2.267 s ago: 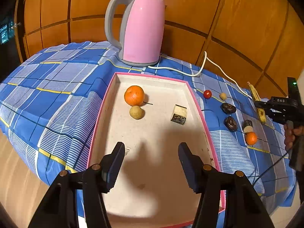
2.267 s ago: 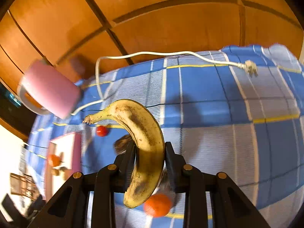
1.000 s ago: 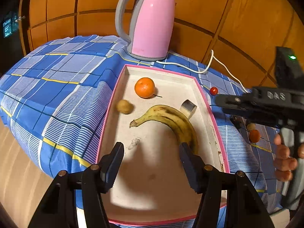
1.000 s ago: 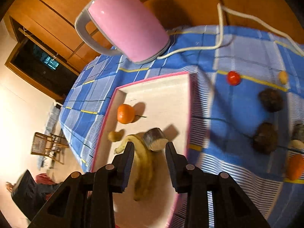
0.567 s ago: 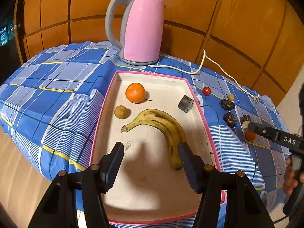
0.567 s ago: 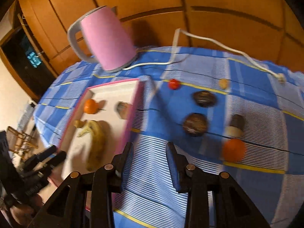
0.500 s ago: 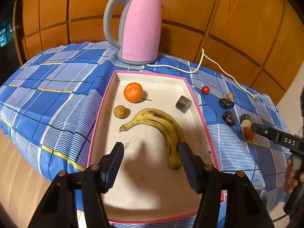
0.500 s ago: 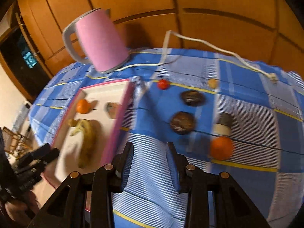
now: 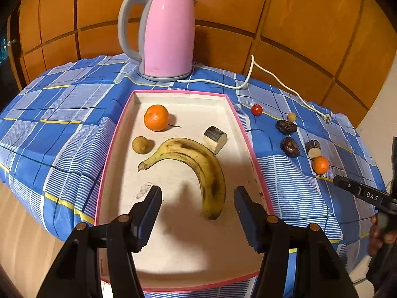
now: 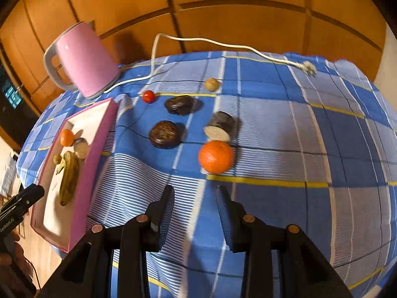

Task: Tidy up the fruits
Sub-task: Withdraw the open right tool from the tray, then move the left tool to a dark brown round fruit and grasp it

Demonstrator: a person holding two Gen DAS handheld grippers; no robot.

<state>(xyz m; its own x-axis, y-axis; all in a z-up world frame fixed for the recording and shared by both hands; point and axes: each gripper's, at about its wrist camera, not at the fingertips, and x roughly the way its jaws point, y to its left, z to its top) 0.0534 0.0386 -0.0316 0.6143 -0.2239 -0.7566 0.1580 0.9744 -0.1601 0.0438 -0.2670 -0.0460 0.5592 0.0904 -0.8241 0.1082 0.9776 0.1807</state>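
A pink-rimmed tray (image 9: pixel 116 134) holds a banana (image 9: pixel 198 159), an orange (image 9: pixel 156 117), a small brown fruit (image 9: pixel 140 145) and a cut dark-skinned piece (image 9: pixel 215 135). My left gripper (image 9: pixel 197 198) is open and empty above the tray's near end. My right gripper (image 10: pixel 194 196) is open and empty over the blue cloth, just short of a loose orange (image 10: pixel 215 157). Beyond that orange lie a cut dark piece (image 10: pixel 219 129), two dark brown fruits (image 10: pixel 163 134) (image 10: pixel 180 104), a red tomato (image 10: pixel 148 96) and a small tan fruit (image 10: pixel 212 84).
A pink kettle (image 9: pixel 163 34) stands behind the tray, its white cord (image 10: pixel 198 40) trailing across the cloth to a plug (image 10: pixel 309 68). The checked blue tablecloth (image 10: pixel 297 136) drops off at the table edges. Wooden panels (image 9: pixel 285 12) back the table.
My right gripper let go of the banana in the tray, then swung right and now faces the loose fruits on the cloth. The left gripper has stayed open over the tray.
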